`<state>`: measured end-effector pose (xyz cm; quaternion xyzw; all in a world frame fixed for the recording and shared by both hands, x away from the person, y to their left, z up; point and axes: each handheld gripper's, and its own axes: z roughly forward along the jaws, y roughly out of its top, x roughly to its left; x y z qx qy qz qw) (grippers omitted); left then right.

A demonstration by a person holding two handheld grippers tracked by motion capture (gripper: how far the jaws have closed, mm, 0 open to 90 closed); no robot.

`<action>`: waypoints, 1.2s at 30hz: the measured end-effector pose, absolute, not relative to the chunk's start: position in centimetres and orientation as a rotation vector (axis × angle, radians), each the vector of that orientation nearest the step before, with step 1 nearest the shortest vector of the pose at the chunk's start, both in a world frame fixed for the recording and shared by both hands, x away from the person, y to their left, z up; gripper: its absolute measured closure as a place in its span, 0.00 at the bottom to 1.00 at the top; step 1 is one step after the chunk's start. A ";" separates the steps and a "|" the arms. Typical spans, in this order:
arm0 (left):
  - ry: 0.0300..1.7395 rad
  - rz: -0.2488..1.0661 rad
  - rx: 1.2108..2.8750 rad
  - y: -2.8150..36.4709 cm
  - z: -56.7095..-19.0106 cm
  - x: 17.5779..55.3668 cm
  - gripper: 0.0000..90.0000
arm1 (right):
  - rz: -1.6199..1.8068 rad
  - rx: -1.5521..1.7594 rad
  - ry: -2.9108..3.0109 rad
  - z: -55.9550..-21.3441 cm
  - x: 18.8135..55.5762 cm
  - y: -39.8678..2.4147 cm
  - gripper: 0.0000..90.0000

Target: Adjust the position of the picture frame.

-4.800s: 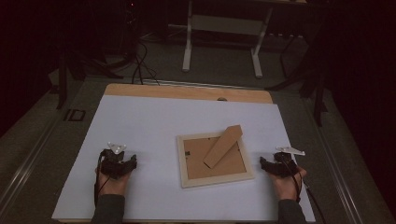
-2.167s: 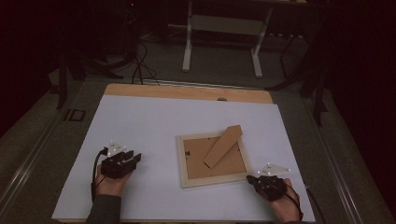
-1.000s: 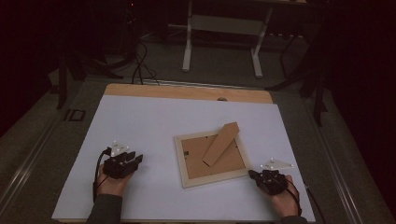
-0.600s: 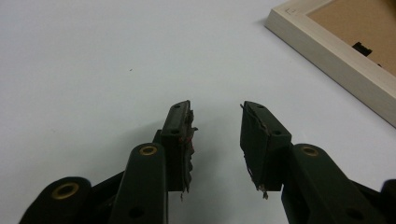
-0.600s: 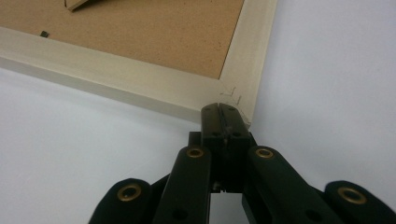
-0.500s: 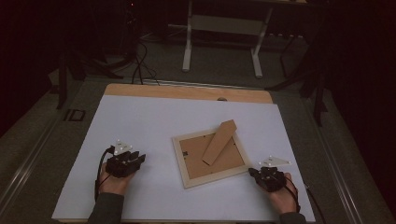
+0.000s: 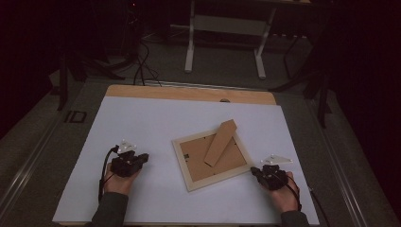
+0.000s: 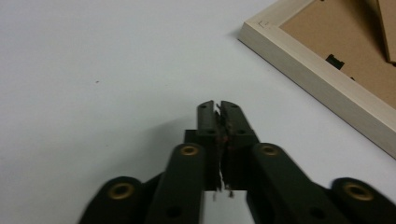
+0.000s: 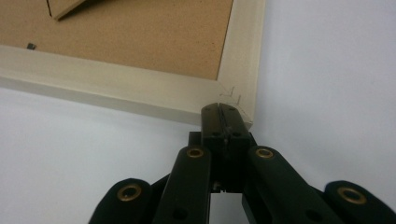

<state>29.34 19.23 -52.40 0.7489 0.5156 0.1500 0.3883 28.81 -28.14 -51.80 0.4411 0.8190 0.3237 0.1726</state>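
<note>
Dim, dark surroundings; close gripper views are softly blurred.

the room is dim, its far side lost in near-black shadow. a counter [image 7: 142, 118] covered by a white sheet stands in the foreground, with a strip of bare light wood [image 7: 189, 93] showing along its far edge. beyond it lies grey floor [image 7: 227, 71], where a pale metal desk frame [image 7: 226, 28] stands on two legs. black cables [image 7: 139, 61] trail across the floor at the left, near dark stands.
</note>
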 end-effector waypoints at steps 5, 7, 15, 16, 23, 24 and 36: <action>1.309 0.375 1.930 18.9 -52.3 30.2 1.00 | 0.898 1.246 2.324 -51.7 29.4 -27.8 1.00; 1.293 0.390 1.940 18.6 -51.9 30.7 1.00 | 0.893 1.247 2.322 -51.7 29.6 -27.7 1.00; 1.247 0.426 1.976 17.4 -50.9 33.1 1.00 | 0.901 1.252 2.321 -51.8 29.4 -27.2 1.00; 1.240 0.434 1.976 17.2 -50.8 33.4 1.00 | 0.897 1.247 2.324 -51.8 29.4 -27.1 1.00; 1.214 0.437 2.000 15.3 -51.2 35.7 1.00 | 0.874 1.244 2.342 -52.2 28.9 -26.9 1.00; 1.209 0.435 2.009 14.9 -51.2 36.1 1.00 | 0.873 1.247 2.341 -52.2 28.9 -26.9 1.00; 1.192 0.419 2.050 13.0 -52.5 39.1 1.00 | 0.868 1.266 2.344 -52.4 29.1 -26.9 1.00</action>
